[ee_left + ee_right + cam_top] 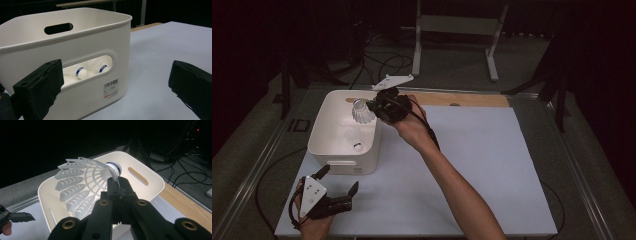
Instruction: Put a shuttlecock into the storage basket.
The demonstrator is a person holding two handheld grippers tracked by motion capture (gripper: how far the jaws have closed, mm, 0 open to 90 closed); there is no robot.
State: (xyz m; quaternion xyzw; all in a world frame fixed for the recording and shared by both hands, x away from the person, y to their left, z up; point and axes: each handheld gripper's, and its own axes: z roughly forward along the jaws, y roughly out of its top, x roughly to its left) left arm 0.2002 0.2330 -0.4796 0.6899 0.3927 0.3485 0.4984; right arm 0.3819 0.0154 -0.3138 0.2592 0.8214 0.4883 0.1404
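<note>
Right gripper (374,106) pinches a shuttlecock (360,112) over the white bin (323,131), its long axis roughly level, cork toward the far side. Left gripper (339,180) rests on the table (482,165), jaws spread, near the bin's front.

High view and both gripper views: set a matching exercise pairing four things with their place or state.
Things:
1. left gripper
2. right gripper
3. bin
4. held shuttlecock

States:
A. white, standing on the table's left part
B. open, near the table's front edge
C. above the bin, pinched by its skirt
D. shut on a shuttlecock

Pairs: 1-B, 2-D, 3-A, 4-C
</note>
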